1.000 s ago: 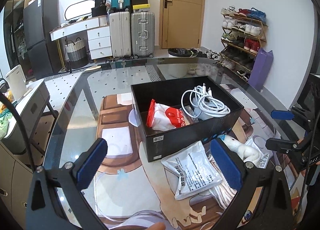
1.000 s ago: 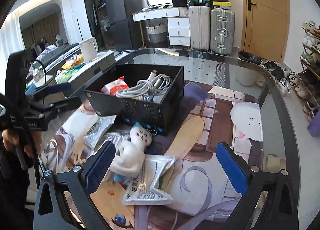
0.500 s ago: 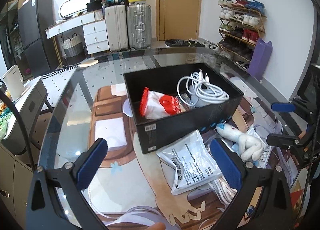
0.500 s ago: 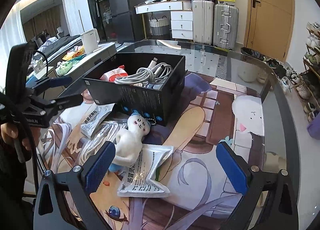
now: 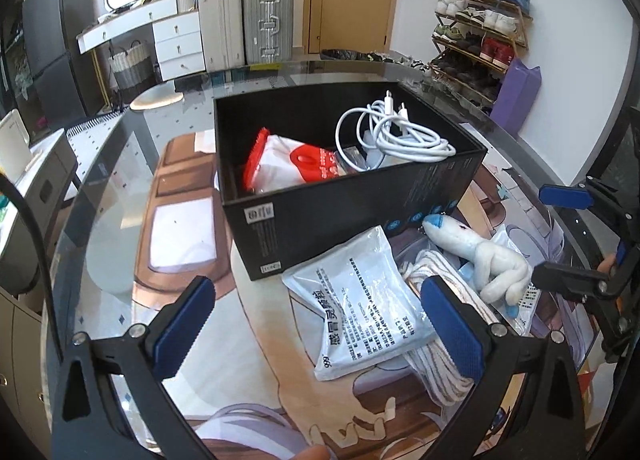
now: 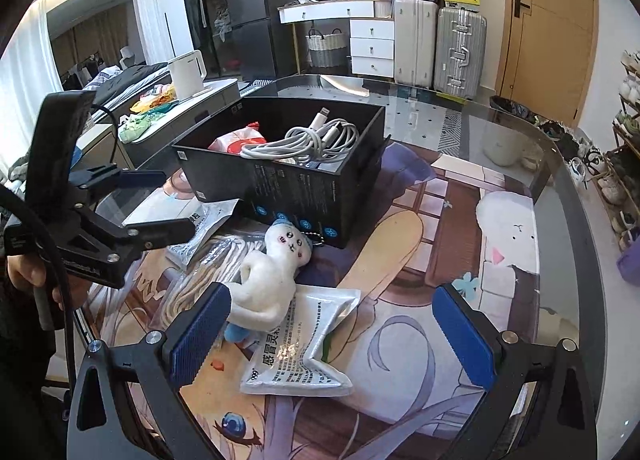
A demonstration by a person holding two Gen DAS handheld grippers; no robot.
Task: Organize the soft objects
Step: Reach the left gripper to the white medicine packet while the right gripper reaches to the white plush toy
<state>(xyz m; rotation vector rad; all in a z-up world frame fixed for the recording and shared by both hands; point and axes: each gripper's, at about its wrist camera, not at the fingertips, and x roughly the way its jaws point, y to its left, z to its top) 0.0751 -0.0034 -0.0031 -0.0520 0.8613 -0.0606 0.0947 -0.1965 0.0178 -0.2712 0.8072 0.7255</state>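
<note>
Plush doll (image 6: 276, 272) face in right view only, red-white pouch (image 5: 294, 164) clearer left

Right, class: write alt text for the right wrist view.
Open blue-padded tongs hover over a white plush toy lying on a silver sachet, beside a black box holding white cables on a glass table.

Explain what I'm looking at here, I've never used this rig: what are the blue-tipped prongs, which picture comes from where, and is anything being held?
No robot: a person holds two handheld grippers, each carrying a fisheye camera looking along its blue-padded fingers. One picture is from the left gripper, the other from the right gripper. Both are open and empty. On the glass table stands a black box holding a white cable and a red-and-white pouch. Outside it lie a white plush doll, two sachets and a bagged rope.
</note>
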